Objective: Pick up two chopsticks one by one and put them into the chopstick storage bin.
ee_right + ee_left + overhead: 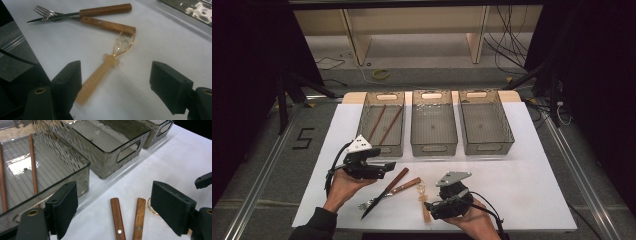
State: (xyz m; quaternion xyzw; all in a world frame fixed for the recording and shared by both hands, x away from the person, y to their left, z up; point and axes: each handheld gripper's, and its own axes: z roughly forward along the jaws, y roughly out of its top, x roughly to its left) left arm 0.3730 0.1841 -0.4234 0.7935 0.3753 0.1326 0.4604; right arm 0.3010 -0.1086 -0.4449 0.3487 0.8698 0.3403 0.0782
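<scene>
My right gripper (115,85) hangs over 1 spoon (105,72), which has a pale plastic handle and a clear bowl. The spoon lies flat on the white table cover (522,185) near its front edge. In the right gripper view its handle runs toward the left jaw while the jaws stand wide apart with nothing pressed between them.

The spoon's bowl touches the handle end of 1 fork (82,20) with a wooden handle. 1 knife (82,12), also wooden-handled, lies crossed over the fork near the tines. That makes 3 utensils loose on the cover.

My left gripper (113,207) is held just to the left of them, its jaws also wide and gripping nothing. In the left gripper view the 2 wooden handle ends sit side by side between its jaws, lower down on the cover.

Farther back stand 3 smoky clear bins in a row: left bin (367,145), middle bin (434,146), right bin (487,147). The left bin holds 2 brown chopsticks (384,125).
</scene>
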